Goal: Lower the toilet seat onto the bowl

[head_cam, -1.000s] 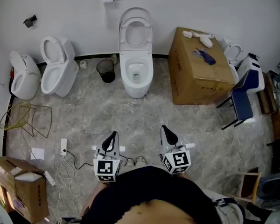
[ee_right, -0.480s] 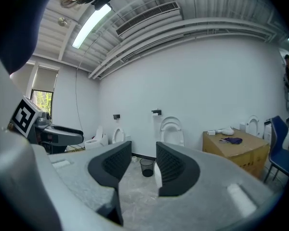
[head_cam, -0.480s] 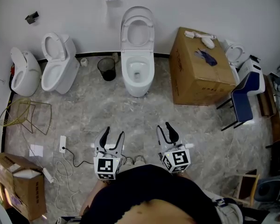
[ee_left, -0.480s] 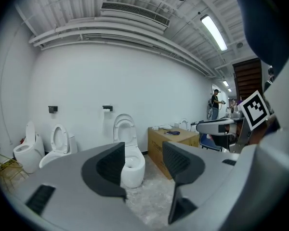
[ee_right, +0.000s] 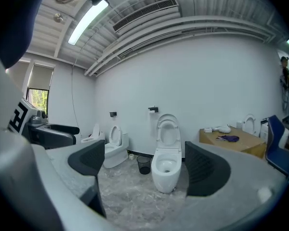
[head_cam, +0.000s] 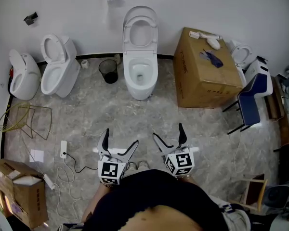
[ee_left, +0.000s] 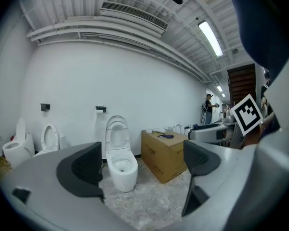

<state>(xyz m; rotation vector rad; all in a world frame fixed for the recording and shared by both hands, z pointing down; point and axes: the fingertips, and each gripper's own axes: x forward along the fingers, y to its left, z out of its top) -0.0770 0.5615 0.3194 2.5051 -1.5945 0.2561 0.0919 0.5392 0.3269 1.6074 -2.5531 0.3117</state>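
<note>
**Fingers wide, seat up, and a floor to cross**

Here we go. Both grippers are held low at the bottom centre of the head view, close in front of the person. The left gripper point(head_cam: 120, 137) has just been opening, its fingers point(ee_left: 84, 168) now spread wide with nothing between them but a far-off look at the room. It's the same for the right gripper point(head_cam: 168, 131): just opened, fingers point(ee_right: 207, 170) well apart and empty.

The target sits upper centre: the white bowl point(head_cam: 140, 76) on the marbled floor point(head_cam: 135, 114), flanked by a bin point(head_cam: 109, 72) on its left and a big box point(head_cam: 204, 73) on its right. The seat point(head_cam: 140, 32) stands raised against the wall point(head_cam: 183, 4). Its long axis is upright, running up the frame in the head view. The hinge end is down at the back of the bowl, the free rim is at the top, and the open ring faces out towards us.

By my reading this is the very start, readying and lining up, with the lowering not yet begun. Both grippers are well apart from the seat. The next move calls for closing that distance and reaching one gripper to the seat's top rim. Then it means catching the rim between the fingers and swinging it forward and down about the hinge, gently, I'd say, so it doesn't slam.
</note>
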